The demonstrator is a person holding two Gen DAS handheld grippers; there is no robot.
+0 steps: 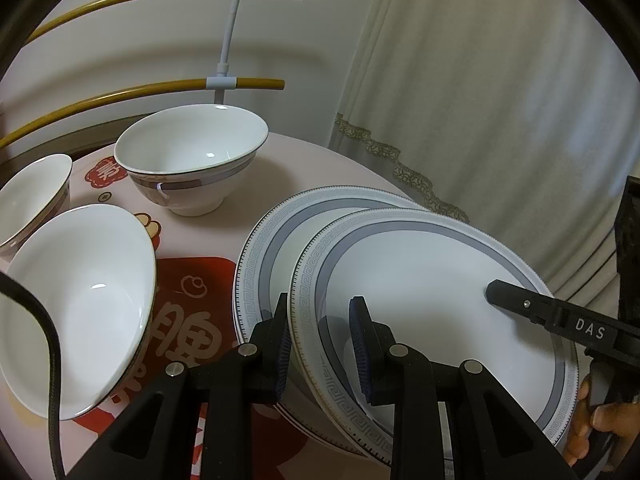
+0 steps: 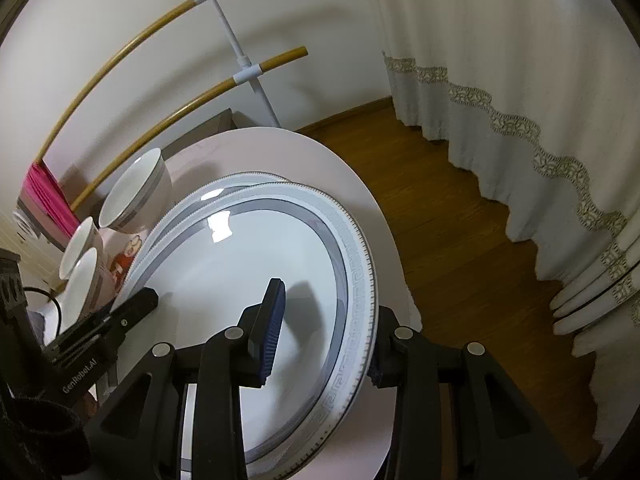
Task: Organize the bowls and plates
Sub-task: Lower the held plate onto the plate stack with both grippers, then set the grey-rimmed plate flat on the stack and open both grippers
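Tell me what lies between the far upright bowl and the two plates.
Nothing. Only bare pale tabletop separates the far bowl from the plates, as the left wrist view shows.

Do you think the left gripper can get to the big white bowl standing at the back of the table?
Probably yes. The white ceramic bowl with the grey band stands alone with bare round table before it. But the left gripper is clamped on the top grey-rimmed plate, so it must let go first.
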